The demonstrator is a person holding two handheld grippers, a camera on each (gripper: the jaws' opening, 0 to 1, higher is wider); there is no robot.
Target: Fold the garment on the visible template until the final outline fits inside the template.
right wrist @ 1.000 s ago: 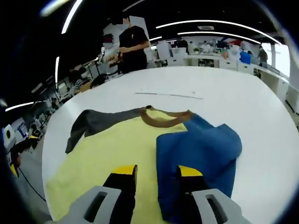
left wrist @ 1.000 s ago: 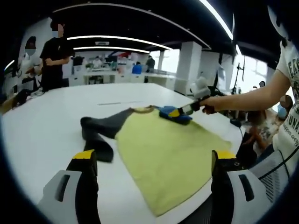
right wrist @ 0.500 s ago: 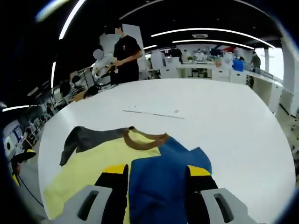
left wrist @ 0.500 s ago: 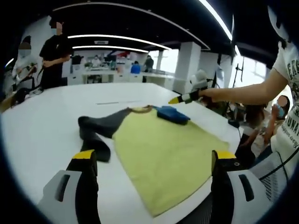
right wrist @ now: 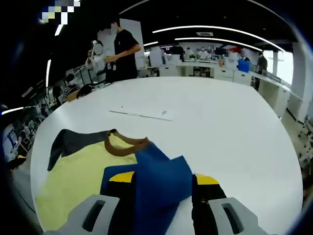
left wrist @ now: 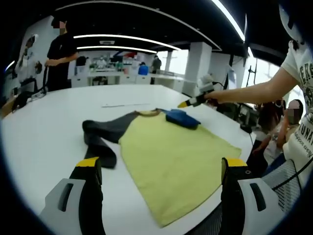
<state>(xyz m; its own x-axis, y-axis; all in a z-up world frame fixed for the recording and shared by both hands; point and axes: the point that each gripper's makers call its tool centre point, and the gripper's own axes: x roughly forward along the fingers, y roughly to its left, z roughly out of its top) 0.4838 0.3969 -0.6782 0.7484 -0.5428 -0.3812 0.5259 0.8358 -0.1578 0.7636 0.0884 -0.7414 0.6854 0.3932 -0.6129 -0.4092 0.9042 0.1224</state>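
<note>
A garment lies on the white table (left wrist: 44,127): yellow body (left wrist: 171,156), dark grey sleeve (left wrist: 98,139) bunched at its left, blue sleeve (left wrist: 181,118) folded onto the body beside the brown collar (right wrist: 128,142). My left gripper (left wrist: 161,165) stands wide open at the garment's near hem, holding nothing. My right gripper (left wrist: 191,102), held by a hand reaching in from the right, hovers just above and beyond the blue sleeve. In the right gripper view the blue sleeve (right wrist: 161,176) shows between the parted jaws of the right gripper (right wrist: 164,180), with the yellow body (right wrist: 78,178) and grey sleeve (right wrist: 73,142) to the left.
A thin pale strip (right wrist: 142,114) lies on the table beyond the collar. A person in black (left wrist: 59,56) stands at the far left edge, and another person (left wrist: 293,115) sits to the right. The table edge (left wrist: 244,142) runs close past the garment's right side.
The right gripper opened, let go of the blue sleeve and drew up and back from it; the sleeve now rests folded on the yellow body. The left gripper has barely moved.
</note>
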